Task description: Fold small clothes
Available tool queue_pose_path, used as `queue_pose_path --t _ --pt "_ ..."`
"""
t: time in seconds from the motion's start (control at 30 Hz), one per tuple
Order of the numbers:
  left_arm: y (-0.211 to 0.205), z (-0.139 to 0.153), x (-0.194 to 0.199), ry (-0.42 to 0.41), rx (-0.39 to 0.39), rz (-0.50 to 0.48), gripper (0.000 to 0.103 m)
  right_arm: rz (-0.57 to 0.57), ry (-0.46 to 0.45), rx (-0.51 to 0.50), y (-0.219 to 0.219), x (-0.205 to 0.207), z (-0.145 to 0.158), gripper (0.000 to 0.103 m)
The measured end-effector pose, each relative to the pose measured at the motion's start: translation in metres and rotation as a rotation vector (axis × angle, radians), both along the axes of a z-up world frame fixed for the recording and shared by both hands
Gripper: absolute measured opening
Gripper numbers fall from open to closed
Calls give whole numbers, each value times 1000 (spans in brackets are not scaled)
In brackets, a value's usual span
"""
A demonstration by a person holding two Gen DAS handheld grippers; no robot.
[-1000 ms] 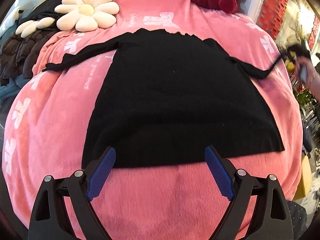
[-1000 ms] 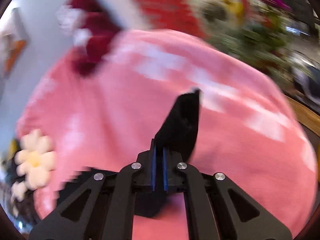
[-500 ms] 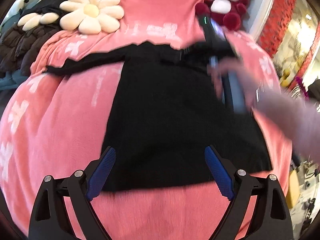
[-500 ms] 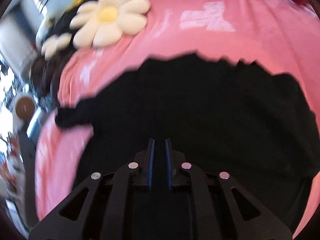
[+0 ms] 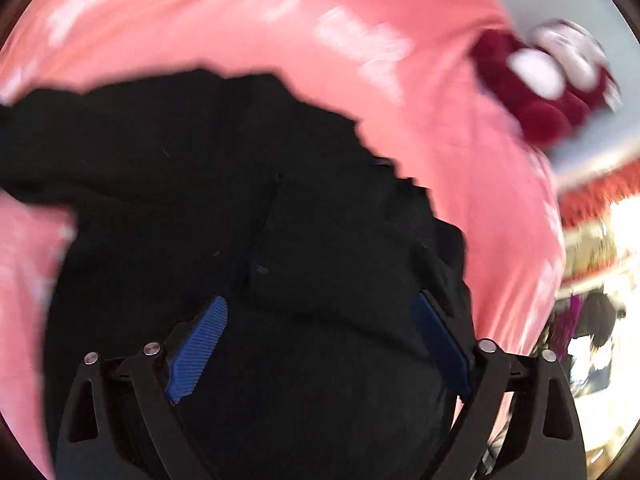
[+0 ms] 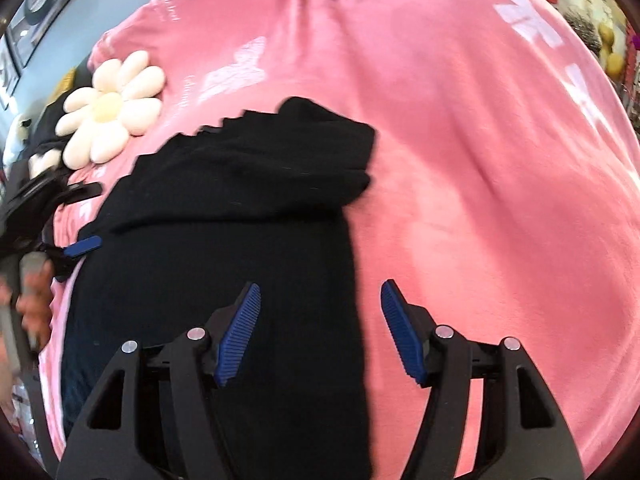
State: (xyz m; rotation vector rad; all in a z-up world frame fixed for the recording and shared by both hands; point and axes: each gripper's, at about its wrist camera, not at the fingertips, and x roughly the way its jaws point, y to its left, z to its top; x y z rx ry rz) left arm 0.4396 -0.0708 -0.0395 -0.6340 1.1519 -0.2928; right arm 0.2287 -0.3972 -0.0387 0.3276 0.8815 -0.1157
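Surface: pink blanket (image 6: 460, 160) under black garment (image 6: 240, 208).
Left gripper (image 5: 320, 336): mine — spread wide, empty, low over cloth.
Right gripper (image 6: 320, 328): spread, empty — straddling the garment's edge.

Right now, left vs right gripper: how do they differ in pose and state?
The left gripper hangs fully over the black garment; the right gripper straddles its right edge, one finger over the garment, the other over the pink blanket. The left wrist view is motion-blurred, while the right wrist view is fairly sharp. Shared: both jaws open, holding nothing.
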Motion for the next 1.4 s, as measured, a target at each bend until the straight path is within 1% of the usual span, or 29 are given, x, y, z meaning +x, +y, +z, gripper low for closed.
queue_pose_path --t 0.03,0.07,0.1,0.13,0.17,0.2,0.3,0.4,0.5,0.53,0.57,0.63,0.7,0.8,0.87,0.9,0.93,0.97,1.03,1.07,1.1,1.13,1.17,1.2,1.23,1.27,1.33,1.37,1.4 --pt "-3 -6 7 23 4 35 80 -3 -1 -4 -4 5 -1 61" --pt "-5 -3 10 -6 7 66 70 -1 -3 -6 -7 13 -2 61" --pt "-8 1 15 -34 -1 59 28 0 -2 -9 -10 18 -5 61" --pt "-10 2 21 -35 -31 27 2 2 -4 -11 -12 26 -6 61" --pt "-10 3 27 -30 -58 20 1 6 -9 -8 -13 32 -7 61" --pt "-5 6 28 -51 -56 42 1 12 -16 -3 -14 41 -8 61" --pt "13 33 33 -179 6 94 1 21 -2 -8 -11 65 -16 60" --pt "24 39 40 -218 65 119 1 16 27 12 -10 85 -28 56" --pt "27 28 50 -190 40 103 1 21 30 45 -11 95 -34 31" --pt "27 25 50 -185 47 93 1 14 26 47 -14 96 -33 7" --pt "25 22 49 -179 52 73 1 -22 22 43 -22 94 -30 3" --pt "23 17 45 -180 63 57 1 -77 0 76 -41 85 -28 3" --pt "22 9 43 -165 69 41 2 -75 56 70 -46 80 -41 4" --pt "27 -4 44 -140 82 39 2 -58 39 7 -33 78 -31 5" --pt "32 -11 42 -135 78 47 2 -65 22 -36 -23 84 -20 14" --pt "34 -14 42 -130 73 52 2 -47 23 -49 -19 90 -19 15" --pt "35 -16 41 -130 70 52 3 -33 26 -50 -18 97 -21 14" --pt "36 -17 40 -132 70 51 3 -38 39 -37 -22 102 -24 7" --pt "35 -17 39 -135 70 43 3 -91 9 22 -41 96 -25 5" --pt "35 -16 39 -137 70 33 3 -150 -8 80 -60 86 -28 5" --pt "34 -16 39 -138 71 22 6 -216 13 61 -71 78 -32 0" --pt "32 -18 40 -136 80 11 6 -292 53 23 -86 70 -42 0" --pt "32 -20 39 -141 84 4 7 -320 90 41 -97 65 -51 0" --pt "33 -21 38 -151 76 2 8 -340 82 121 -109 53 -57 0" --pt "35 -21 37 -151 66 5 8 -355 58 136 -112 41 -50 0" --pt "39 -20 35 -142 34 10 9 -326 23 114 -106 36 -37 0" --pt "52 -18 25 -140 -25 24 20 -231 -36 108 -87 41 -13 0" --pt "59 -17 19 -146 -30 35 28 -169 -59 99 -70 50 0 0" --pt "68 -16 11 -154 -32 45 32 -127 -76 87 -57 58 9 0"
